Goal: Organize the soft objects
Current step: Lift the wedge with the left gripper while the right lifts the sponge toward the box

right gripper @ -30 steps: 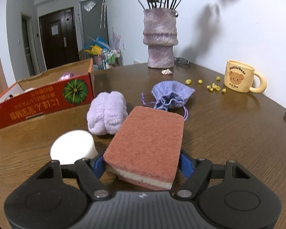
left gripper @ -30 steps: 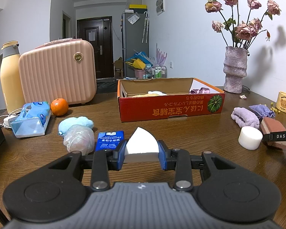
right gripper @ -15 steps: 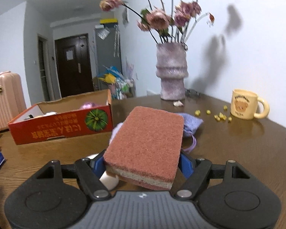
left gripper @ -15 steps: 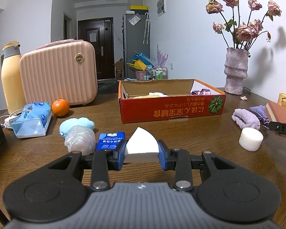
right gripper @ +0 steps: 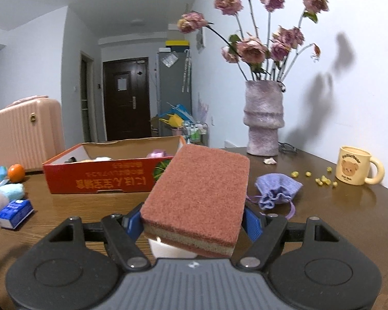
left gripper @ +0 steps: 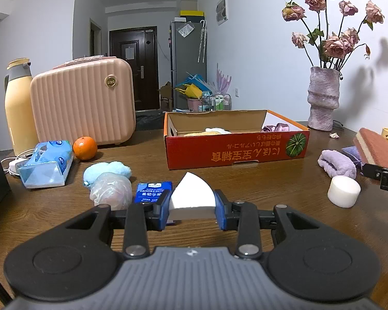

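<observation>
The left gripper [left gripper: 192, 213] points slightly downward over the surface, its blue pads pressed against a white wedge sponge [left gripper: 192, 196]. The right gripper [right gripper: 194, 222], raised off the surface and tilted, clamps a reddish scouring sponge [right gripper: 199, 196] between its jaws.
</observation>
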A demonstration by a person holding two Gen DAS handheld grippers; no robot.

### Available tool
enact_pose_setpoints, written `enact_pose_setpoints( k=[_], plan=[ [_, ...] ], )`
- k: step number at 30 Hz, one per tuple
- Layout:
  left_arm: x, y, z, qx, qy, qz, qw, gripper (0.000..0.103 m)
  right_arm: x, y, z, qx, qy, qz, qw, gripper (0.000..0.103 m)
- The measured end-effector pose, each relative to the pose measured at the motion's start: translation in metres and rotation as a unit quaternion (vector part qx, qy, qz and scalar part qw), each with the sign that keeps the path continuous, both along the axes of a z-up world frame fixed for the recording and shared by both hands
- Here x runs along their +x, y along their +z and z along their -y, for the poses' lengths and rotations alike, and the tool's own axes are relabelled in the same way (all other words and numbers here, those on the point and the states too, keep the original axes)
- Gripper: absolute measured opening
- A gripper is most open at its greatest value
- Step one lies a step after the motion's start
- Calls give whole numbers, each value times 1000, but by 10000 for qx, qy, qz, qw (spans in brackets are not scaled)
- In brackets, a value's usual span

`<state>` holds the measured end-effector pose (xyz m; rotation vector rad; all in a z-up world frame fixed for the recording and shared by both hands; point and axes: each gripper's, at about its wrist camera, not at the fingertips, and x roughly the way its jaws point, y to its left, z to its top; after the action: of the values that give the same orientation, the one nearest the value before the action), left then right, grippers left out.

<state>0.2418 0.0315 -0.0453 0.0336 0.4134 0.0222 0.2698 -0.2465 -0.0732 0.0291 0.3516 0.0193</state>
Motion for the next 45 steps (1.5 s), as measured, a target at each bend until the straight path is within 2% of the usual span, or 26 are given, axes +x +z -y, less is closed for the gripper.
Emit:
enact_pose_setpoints(
  k=[9, 25, 45],
  plan=[
    [2, -1, 3, 24, 20, 35, 10000, 36, -6, 1, -21, -111, 322, 120, 9993, 75],
    [8, -4, 33, 126, -101, 74, 9998, 36, -7, -1, -54, -318, 916, 199, 9951, 75],
    [26, -2, 51, 16, 10, 131, 9999, 36, 5, 1, -77, -448, 1214, 258, 9913, 75]
  ],
)
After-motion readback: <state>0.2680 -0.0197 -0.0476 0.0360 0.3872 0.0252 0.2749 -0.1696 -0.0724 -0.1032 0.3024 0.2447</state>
